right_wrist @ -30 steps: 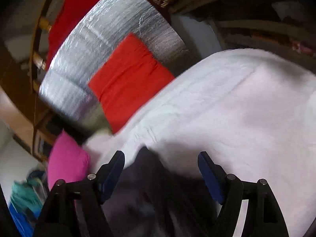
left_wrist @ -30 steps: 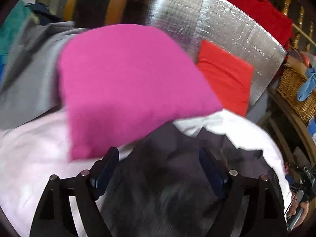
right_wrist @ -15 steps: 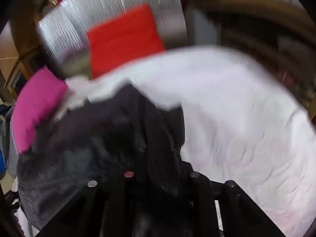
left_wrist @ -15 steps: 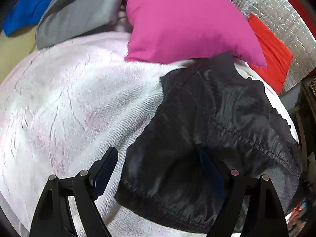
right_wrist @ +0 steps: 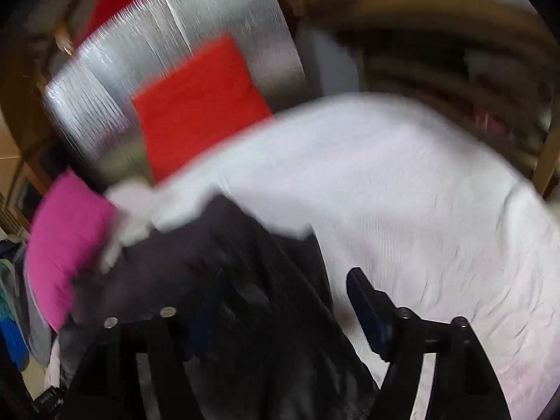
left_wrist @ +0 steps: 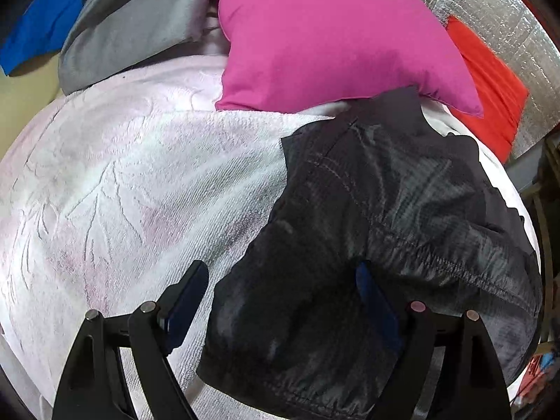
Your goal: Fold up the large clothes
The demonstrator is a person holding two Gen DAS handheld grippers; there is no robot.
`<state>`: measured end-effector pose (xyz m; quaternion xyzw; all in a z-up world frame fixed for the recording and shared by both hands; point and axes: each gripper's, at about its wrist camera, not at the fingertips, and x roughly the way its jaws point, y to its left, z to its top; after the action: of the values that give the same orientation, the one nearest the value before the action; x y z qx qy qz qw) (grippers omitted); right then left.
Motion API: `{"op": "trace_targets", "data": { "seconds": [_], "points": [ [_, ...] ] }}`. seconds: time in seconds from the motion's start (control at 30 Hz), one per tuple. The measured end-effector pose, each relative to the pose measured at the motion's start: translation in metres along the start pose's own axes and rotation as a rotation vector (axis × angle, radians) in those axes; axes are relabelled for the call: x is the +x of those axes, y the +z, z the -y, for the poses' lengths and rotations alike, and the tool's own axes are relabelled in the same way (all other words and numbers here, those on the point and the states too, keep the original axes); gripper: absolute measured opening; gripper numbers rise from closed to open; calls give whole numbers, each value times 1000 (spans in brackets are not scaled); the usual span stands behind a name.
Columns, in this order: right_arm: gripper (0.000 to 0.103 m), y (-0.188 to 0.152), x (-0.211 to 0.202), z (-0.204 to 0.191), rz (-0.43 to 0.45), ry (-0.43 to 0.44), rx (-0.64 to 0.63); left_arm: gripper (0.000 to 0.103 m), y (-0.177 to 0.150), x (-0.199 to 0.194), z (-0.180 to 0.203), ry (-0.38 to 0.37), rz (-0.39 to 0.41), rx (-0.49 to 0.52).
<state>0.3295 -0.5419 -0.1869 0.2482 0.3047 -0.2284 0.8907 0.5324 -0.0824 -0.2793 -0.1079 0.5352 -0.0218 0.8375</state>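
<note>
Plainly, the dark garment (left_wrist: 367,227) lies spread on the pale bedspread (left_wrist: 122,182), toward its right edge in the left wrist view; its far corner touches the pink cushion (left_wrist: 332,35), which sits at the head edge; a red cushion (left_wrist: 490,84) leans beside it against a silver quilted panel (left_wrist: 507,10); a grey cloth (left_wrist: 133,24) and a blue one (left_wrist: 38,31) lie beyond the far left corner. The left gripper (left_wrist: 280,290) hangs over the garment's near hem with its fingers wide apart — nothing between them is pinched. The right gripper (right_wrist: 280,297) shows in a blurred view; its fingers stand apart over the same garment (right_wrist: 245,280), one finger lost against the dark fabric, the other over the bedspread (right_wrist: 420,192).
</note>
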Motion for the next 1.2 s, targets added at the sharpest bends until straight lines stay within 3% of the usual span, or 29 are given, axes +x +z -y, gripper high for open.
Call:
{"op": "trace_targets", "data": {
  "seconds": [0.1, 0.2, 0.37, 0.4, 0.47, 0.53, 0.73, 0.8, 0.87, 0.9, 1.0, 1.1, 1.2],
  "points": [
    [81, 10, 7, -46, -100, 114, -125, 87, 2, 1, 3, 4, 0, 9],
    [83, 6, 37, -98, -249, 160, -227, 87, 4, 4, 2, -13, -16, -5],
    [83, -35, 109, -174, -488, 49, -440, 87, 11, 8, -1, -41, -39, -20],
    [83, -44, 119, -181, -492, 23, -482, 87, 12, 9, 0, -44, -41, -19],
    [82, -52, 133, -195, -404, -50, -539, 87, 16, 9, 1, -45, -41, -16],
    [75, -49, 146, -195, -352, -88, -520, 87, 19, 8, 3, -46, -33, -15],
    [74, -31, 162, -202, -281, -151, -444, 87, 30, -5, 1, -20, 36, -2],
    [64, -24, 150, -208, -256, -97, -390, 87, 33, -5, -5, 1, 36, -14],
    [64, -20, 131, -218, -229, 12, -342, 87, 35, -6, -11, 0, 30, -32],
    [64, -22, 118, -227, -255, 103, -330, 87, 36, -7, -14, -2, 29, -40],
    [64, -37, 114, -259, -392, 224, -380, 87, 36, -13, -22, 4, 38, -57],
    [69, -61, 117, -296, -460, 226, -449, 87, 36, -13, -29, 7, 23, -73],
    [79, -78, 124, -318, -442, 169, -458, 87, 34, -11, -35, -4, 5, -93]
  ]
}}
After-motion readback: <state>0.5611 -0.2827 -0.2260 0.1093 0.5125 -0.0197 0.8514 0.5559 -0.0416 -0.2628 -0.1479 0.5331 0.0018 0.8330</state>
